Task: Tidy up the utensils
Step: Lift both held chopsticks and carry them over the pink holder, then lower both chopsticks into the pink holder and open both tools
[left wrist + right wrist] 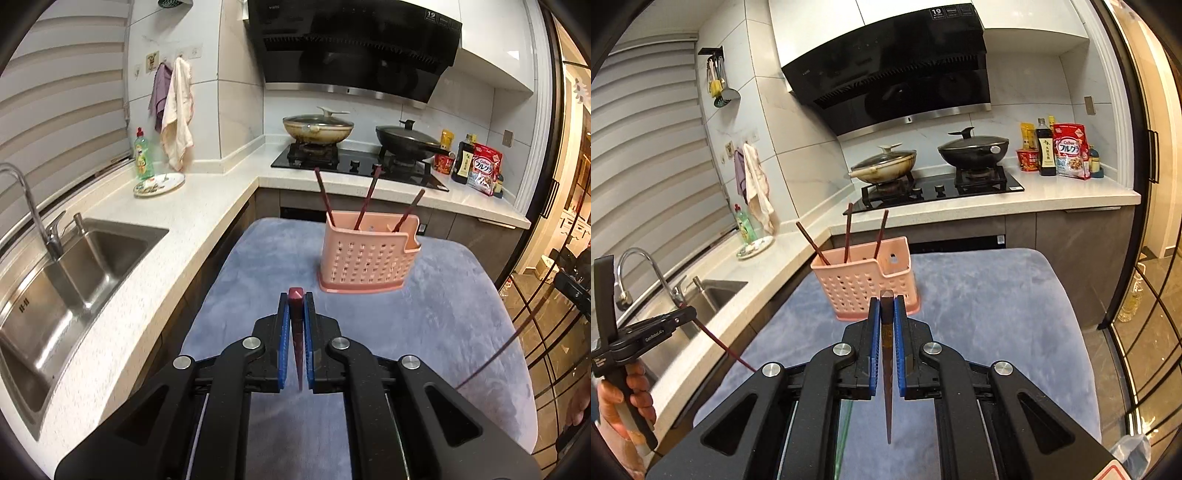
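Note:
A pink perforated utensil holder (365, 258) stands on the blue-grey cloth (258, 266) with three dark red chopsticks leaning in it; it also shows in the right wrist view (864, 284). My left gripper (296, 295) is shut on a dark red chopstick (296, 332), held above the cloth short of the holder. My right gripper (886, 301) is shut on a brown chopstick (887, 354) just in front of the holder. The left gripper with its chopstick (720, 341) shows at the left of the right wrist view.
A steel sink (74, 280) with a tap lies in the white counter on the left. A stove (354, 164) with two lidded pans is behind. A dirty plate (159, 183), a soap bottle (144, 158) and food packets (480, 170) stand on the counter. A glass door is at the right.

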`<state>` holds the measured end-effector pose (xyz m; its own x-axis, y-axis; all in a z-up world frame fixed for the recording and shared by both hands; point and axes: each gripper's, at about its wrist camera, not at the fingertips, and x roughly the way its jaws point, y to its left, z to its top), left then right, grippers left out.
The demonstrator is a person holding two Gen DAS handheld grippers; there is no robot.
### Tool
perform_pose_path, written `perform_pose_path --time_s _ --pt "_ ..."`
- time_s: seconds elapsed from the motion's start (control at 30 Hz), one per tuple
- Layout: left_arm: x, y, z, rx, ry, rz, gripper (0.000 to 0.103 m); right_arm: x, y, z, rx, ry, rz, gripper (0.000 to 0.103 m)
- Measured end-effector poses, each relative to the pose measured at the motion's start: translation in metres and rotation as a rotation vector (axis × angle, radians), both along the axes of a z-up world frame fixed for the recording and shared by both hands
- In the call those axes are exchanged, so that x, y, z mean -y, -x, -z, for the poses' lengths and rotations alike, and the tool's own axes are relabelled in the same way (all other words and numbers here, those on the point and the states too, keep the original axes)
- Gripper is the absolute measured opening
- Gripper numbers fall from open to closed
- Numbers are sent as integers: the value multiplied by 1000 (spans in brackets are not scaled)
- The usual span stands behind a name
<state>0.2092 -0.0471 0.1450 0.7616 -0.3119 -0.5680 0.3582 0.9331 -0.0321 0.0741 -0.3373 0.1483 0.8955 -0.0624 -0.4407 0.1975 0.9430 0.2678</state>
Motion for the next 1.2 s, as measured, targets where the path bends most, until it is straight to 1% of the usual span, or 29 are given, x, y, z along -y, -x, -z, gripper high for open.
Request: perform_pose_path --time_s 0.07,0.2,0.43,0.57,0.7,0.8,0.9,0.97,1.2 --pt "5 -7 -8 14 1 5 7 3 -13 -9 19 -16 -11 7" --pt "19 -25 -36 68 20 16 7 11 -41 -32 80 -33 -16 7" --pt "50 -65 -83 155 97 30 7 33 -104 -72 185 -73 -11 7" --pt "71 -86 -101 195 117 30 7 40 -138 -90 224 -80 -6 7" --pt "90 -106 -115 245 136 33 7 42 -169 -101 249 -60 2 7" --pt "103 -119 -118 270 134 35 7 43 -189 -98 243 -48 6 7" --pt "113 -134 -113 265 136 40 7 45 -206 -86 216 -51 3 7" --pt "118 -142 -105 251 136 37 7 46 -217 -72 187 -57 -1 7" --pt "127 -169 -57 166 106 31 7 36 -244 -23 86 -36 -30 7"
